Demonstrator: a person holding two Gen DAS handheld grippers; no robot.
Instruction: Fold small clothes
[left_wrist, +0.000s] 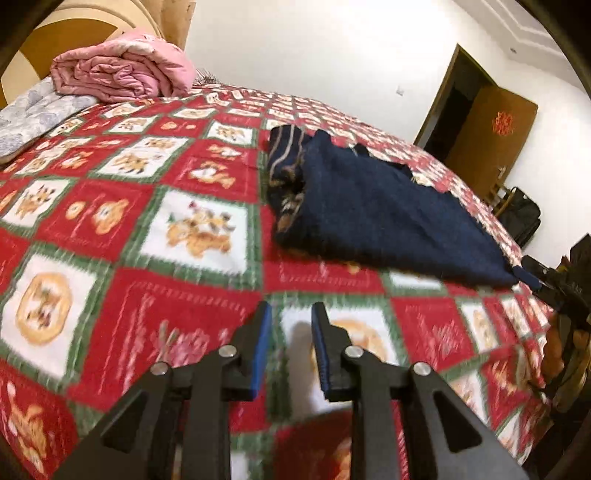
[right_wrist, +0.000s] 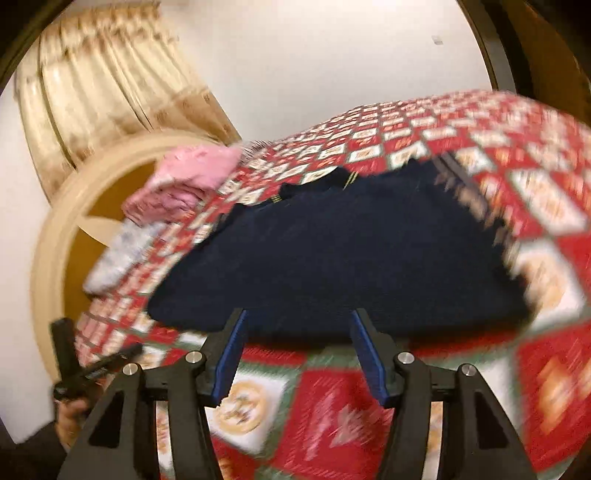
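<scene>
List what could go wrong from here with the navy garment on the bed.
1. The right gripper stands open at the navy garment's near edge; it may pinch the red patterned bedspread too.
2. The left gripper, empty, is off to the side, so a one-sided pull could skew the fold.

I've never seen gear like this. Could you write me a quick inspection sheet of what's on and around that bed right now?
Surface: bed with a red, green and white patterned bedspread, lying flat.
Job's things: one navy garment, partly folded, patterned lining showing at one edge.
Clutter: folded pink quilt and a grey floral cushion at the headboard end.
Grippers: left gripper open, narrow gap, nothing between the jaws; right gripper open wide, empty, in front of the garment's near edge.
Cables: nothing seen.
Surroundings: rounded headboard, beige curtain, brown door, white walls.
</scene>
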